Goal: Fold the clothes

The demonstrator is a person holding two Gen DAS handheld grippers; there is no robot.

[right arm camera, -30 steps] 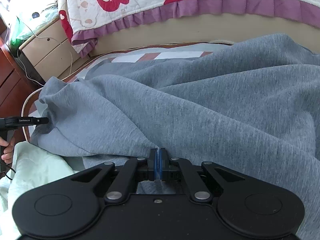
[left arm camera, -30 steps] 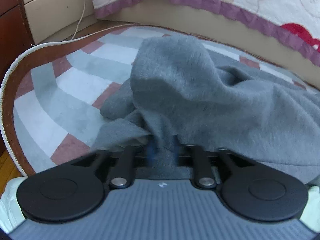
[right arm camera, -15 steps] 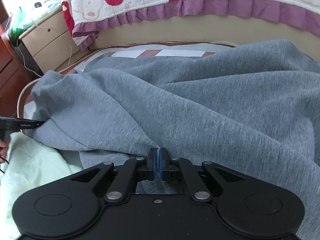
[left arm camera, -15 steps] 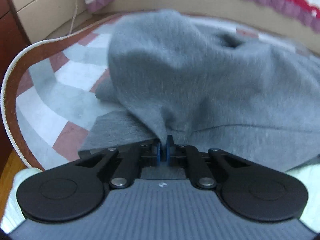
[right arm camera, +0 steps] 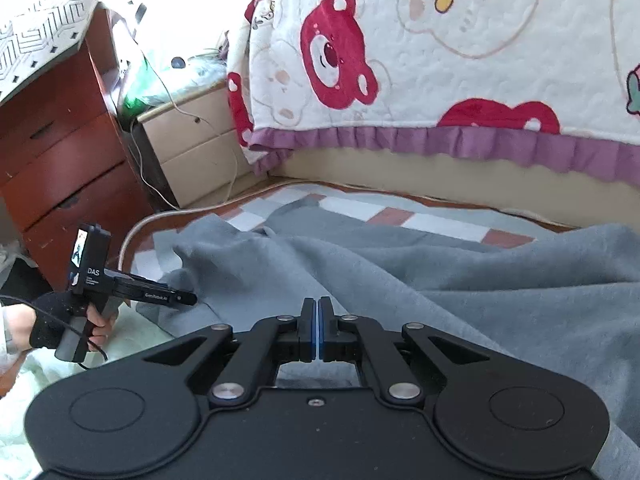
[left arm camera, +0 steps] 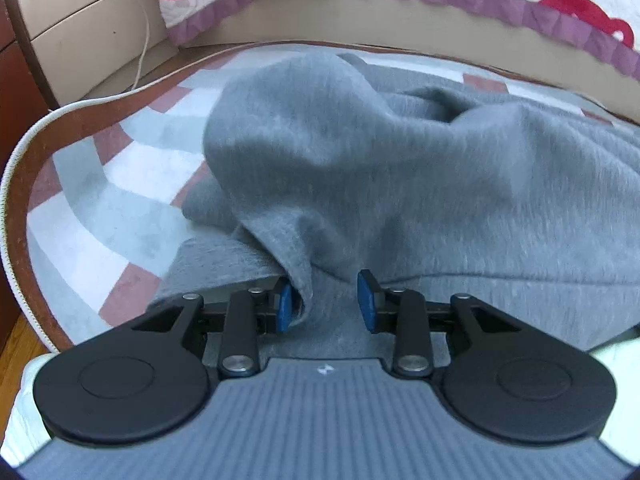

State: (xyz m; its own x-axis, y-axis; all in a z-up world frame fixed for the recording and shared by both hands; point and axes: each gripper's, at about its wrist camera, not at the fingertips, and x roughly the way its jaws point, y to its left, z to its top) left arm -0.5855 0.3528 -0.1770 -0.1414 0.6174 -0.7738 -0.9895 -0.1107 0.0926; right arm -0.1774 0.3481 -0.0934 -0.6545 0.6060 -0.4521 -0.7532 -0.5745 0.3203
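Note:
A grey sweatshirt (left arm camera: 400,184) lies rumpled on a checked rug (left arm camera: 100,184); it also fills the right wrist view (right arm camera: 440,288). My left gripper (left arm camera: 326,300) is open, its blue pads apart, with a loose fold of the grey fabric hanging beside the left pad. In the right wrist view the left gripper (right arm camera: 188,300) sits at the garment's left edge. My right gripper (right arm camera: 319,320) has its jaws pressed together above the grey fabric; no cloth shows between the pads.
A bed with a bear-print quilt (right arm camera: 440,60) and purple frill runs along the far side. A beige nightstand (right arm camera: 196,148) and a red-brown chest of drawers (right arm camera: 60,160) stand at left. Pale green cloth (right arm camera: 132,340) lies near me at left.
My left gripper has opened and let go of the grey fabric, which has dropped onto the rug. My right gripper has lifted and tilted up, still closed.

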